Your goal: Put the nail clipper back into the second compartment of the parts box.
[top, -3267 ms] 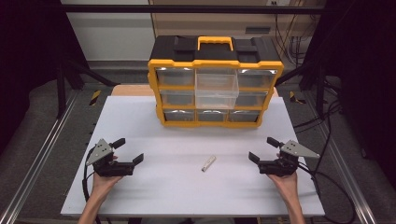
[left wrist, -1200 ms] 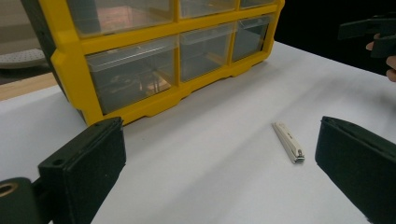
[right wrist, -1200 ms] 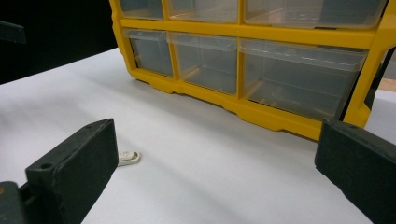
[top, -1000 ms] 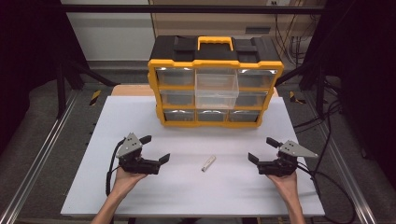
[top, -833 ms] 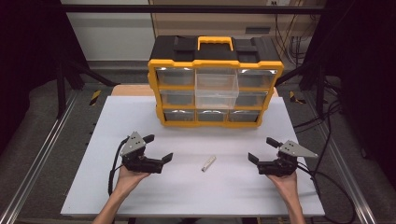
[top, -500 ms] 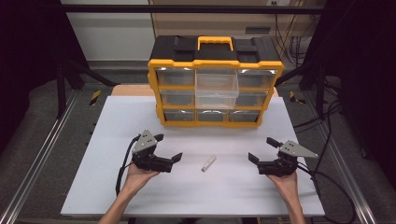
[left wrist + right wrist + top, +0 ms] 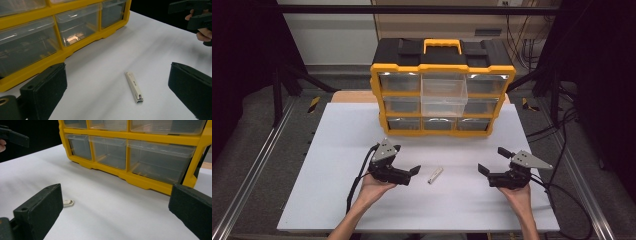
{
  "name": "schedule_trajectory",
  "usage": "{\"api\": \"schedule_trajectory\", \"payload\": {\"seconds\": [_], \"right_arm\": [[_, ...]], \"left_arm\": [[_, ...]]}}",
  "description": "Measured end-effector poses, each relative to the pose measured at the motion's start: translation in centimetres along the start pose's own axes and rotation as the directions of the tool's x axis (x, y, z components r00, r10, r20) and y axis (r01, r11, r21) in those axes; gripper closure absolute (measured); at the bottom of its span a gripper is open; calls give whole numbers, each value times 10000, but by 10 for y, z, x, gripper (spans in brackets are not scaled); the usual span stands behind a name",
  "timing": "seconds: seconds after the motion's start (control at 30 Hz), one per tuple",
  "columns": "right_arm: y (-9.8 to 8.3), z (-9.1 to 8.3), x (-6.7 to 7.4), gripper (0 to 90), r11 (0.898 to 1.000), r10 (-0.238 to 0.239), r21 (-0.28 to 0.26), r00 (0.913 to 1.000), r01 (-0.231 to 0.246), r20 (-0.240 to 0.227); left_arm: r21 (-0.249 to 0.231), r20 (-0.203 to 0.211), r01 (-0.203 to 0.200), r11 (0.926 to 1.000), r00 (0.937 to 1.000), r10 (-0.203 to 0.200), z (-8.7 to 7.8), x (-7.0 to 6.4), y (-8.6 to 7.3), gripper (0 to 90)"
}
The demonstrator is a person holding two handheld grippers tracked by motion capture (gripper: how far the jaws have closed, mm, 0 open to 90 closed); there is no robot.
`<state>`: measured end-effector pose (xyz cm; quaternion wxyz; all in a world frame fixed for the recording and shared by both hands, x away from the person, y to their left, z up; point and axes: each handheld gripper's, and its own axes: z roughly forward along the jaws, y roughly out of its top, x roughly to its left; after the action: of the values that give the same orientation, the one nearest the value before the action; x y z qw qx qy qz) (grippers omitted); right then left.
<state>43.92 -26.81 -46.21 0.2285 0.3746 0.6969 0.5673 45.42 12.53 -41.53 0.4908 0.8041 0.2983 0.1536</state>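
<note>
Jaws: both of your pairs stand spread wide, nothing between their pads.

Left gripper point(image 7: 404, 170): held low over the white surface point(image 7: 342, 200), its open jaws framing the nail clipper in the left gripper view; apart from it, not touching. Cable trails back along your left forearm.

Right gripper point(image 7: 492, 161): held at the right side of the surface, well apart from the clipper, pointing across toward it and the left gripper.

Nail clipper point(image 7: 134, 87): slim, pale, metal; lying flat on the surface between your two grippers, just beside the left one. In the high view it sits slantwise at point(image 7: 435, 175). In the right gripper view one end peeks out beside the nearer jaw point(image 7: 68, 203).

Organizer point(image 7: 443, 86): yellow frame, black top, yellow carry handle, three rows of clear drawers. Stands upright at the far edge of the surface, behind the clipper. One upper-middle drawer point(image 7: 443, 89) stands pulled forward. A small item shows through a bottom-row drawer in the left gripper view; what it is cannot be told.
</note>
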Motion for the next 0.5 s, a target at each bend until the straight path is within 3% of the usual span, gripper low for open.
{"api": "schedule_trajectory", "payload": {"seconds": [0.5], "right_arm": [[0, 0, 0, 3, 10000, 10, 60, 10000, -10, -7]], "left_arm": [[920, 195, -88, 9957, 9998, 70, 31, -14, 3, 25]]}}
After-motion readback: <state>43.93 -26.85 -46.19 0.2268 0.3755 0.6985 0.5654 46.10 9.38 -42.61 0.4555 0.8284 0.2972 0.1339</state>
